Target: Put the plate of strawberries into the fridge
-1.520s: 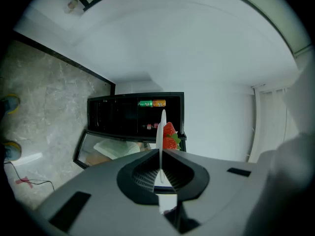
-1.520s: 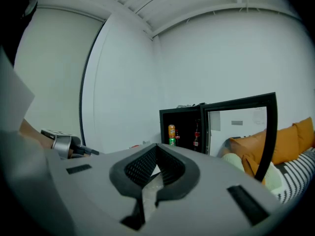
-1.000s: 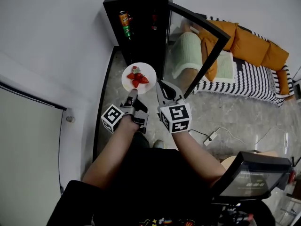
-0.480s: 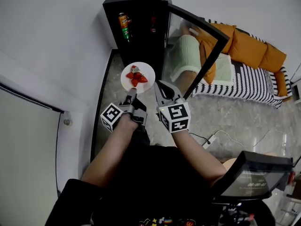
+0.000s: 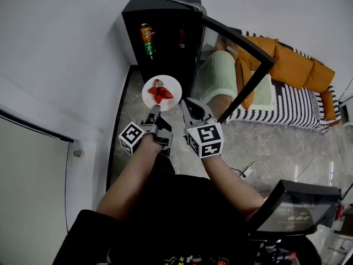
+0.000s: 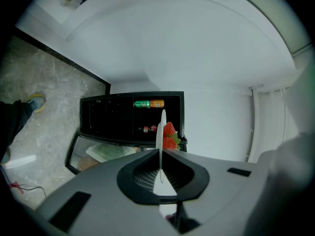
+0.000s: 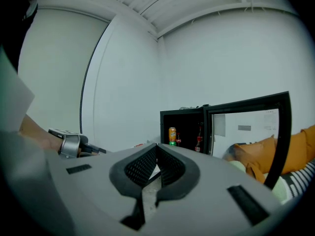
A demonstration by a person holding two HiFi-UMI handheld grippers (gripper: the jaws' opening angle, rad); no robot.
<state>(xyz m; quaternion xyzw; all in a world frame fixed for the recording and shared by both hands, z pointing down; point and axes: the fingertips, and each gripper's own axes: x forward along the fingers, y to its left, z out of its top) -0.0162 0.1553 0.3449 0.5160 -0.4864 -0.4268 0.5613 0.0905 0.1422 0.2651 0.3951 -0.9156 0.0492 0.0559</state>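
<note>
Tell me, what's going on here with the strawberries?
A person's left hand-held gripper is clamped on the rim of a plate of strawberries, held in front of the open black fridge. The right hand-held gripper is shut and empty beside it. The plate is not yet inside.

Head view: I look steeply down from above. Gripper views, two: each level along its jaws, facing the small black glass-doored fridge [image 5: 165,54], shared by all three.
</note>
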